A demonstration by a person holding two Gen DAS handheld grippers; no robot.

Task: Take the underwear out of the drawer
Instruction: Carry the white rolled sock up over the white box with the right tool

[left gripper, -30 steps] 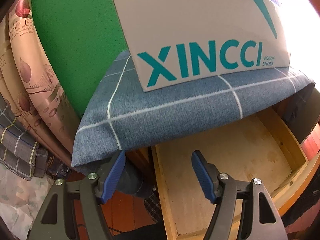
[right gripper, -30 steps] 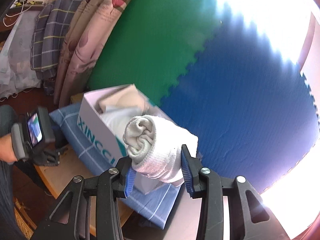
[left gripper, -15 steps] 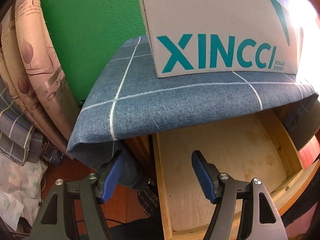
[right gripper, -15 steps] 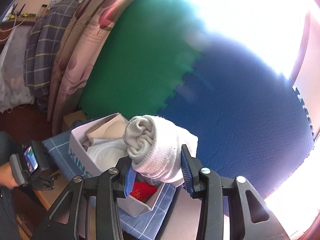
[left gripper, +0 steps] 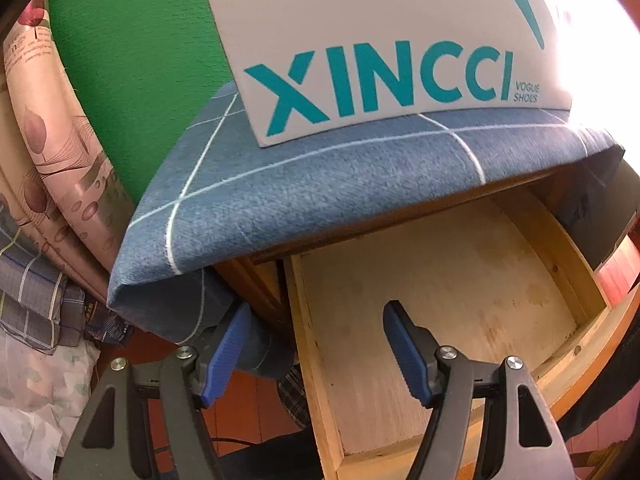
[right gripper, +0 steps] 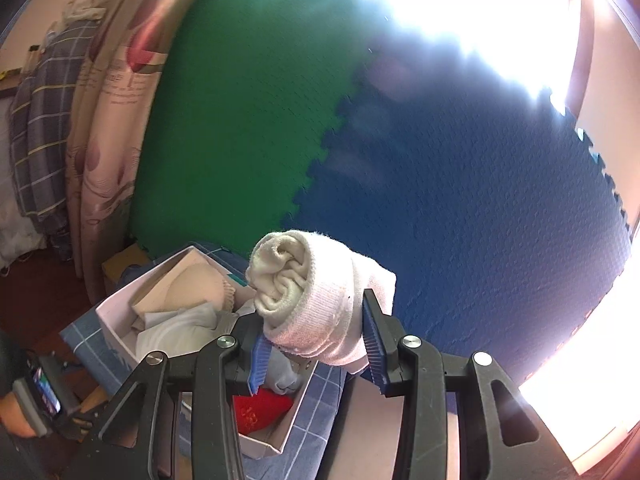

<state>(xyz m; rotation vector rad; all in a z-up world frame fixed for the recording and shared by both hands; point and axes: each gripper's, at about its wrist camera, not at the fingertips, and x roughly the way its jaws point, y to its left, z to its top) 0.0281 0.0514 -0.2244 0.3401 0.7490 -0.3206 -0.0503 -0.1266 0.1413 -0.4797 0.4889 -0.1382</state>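
My right gripper (right gripper: 316, 344) is shut on a rolled white piece of underwear (right gripper: 312, 296), held in the air above a white shoe box (right gripper: 120, 320). That box holds beige, white and red garments (right gripper: 192, 312). In the left wrist view the same box (left gripper: 380, 40), lettered XINCCI, stands on a blue checked cloth (left gripper: 320, 184) over the cabinet top. Under the cloth a wooden drawer (left gripper: 440, 288) is pulled out, its bottom bare. My left gripper (left gripper: 316, 348) hangs open above the drawer's left edge with nothing between its fingers.
Green (right gripper: 240, 120) and blue (right gripper: 480, 220) foam mats stand against the wall behind the cabinet. Patterned curtains (left gripper: 52, 140) and checked fabric (left gripper: 28, 292) hang at the left. The left hand-held gripper (right gripper: 44, 396) shows at the lower left of the right wrist view. Strong window glare fills the upper right.
My right gripper has risen with the rolled underwear, so the shoe box now lies lower and its inside shows. The left gripper has barely moved.
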